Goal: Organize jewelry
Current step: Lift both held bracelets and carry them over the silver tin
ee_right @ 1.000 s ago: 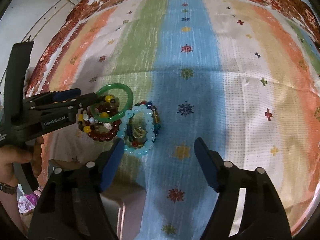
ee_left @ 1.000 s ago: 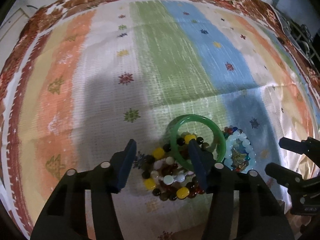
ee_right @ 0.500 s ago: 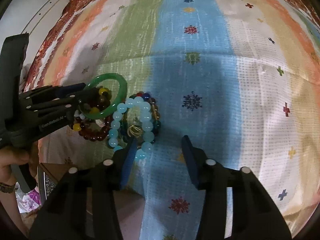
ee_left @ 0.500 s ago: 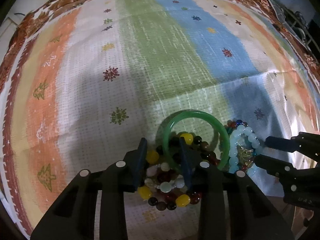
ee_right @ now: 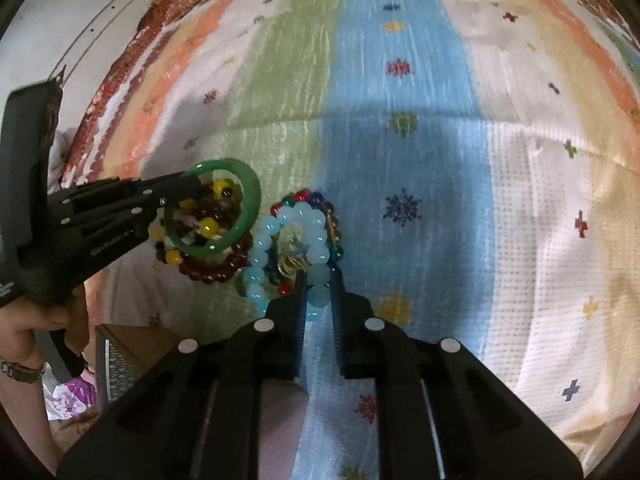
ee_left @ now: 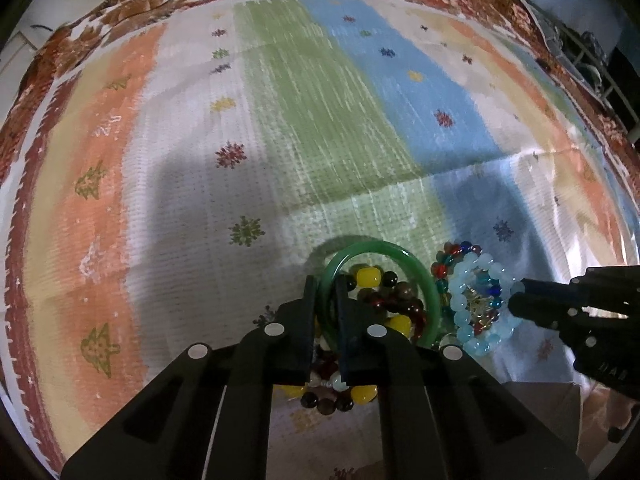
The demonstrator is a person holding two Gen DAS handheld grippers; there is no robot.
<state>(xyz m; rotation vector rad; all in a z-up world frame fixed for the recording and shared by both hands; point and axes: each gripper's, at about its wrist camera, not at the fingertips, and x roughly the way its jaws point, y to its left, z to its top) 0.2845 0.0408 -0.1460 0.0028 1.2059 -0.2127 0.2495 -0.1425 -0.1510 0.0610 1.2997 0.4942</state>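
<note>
A green bangle [ee_left: 384,252] lies tilted over a pile of yellow, brown and red bead bracelets [ee_left: 384,304] near the front edge of the striped cloth. My left gripper [ee_left: 326,286] is shut on the bangle's near left rim; the right wrist view shows the bangle [ee_right: 252,200] lifted on that side. A pale blue bead bracelet [ee_right: 288,216] lies right of the pile, over a multicoloured bead bracelet [ee_right: 304,196] and a gold piece [ee_right: 294,262]. My right gripper [ee_right: 319,280] is shut on the blue bracelet's near beads.
The striped cloth [ee_right: 408,128] spreads far beyond the jewelry, with a brown floral border [ee_left: 120,28]. A cardboard box [ee_right: 136,344] sits below the front edge at left. A metal rack [ee_left: 592,68] stands at far right.
Both grippers have closed from open: the left onto the green bangle's rim, the right onto the pale blue bracelet after moving in toward it. The bangle's held side has lifted.
</note>
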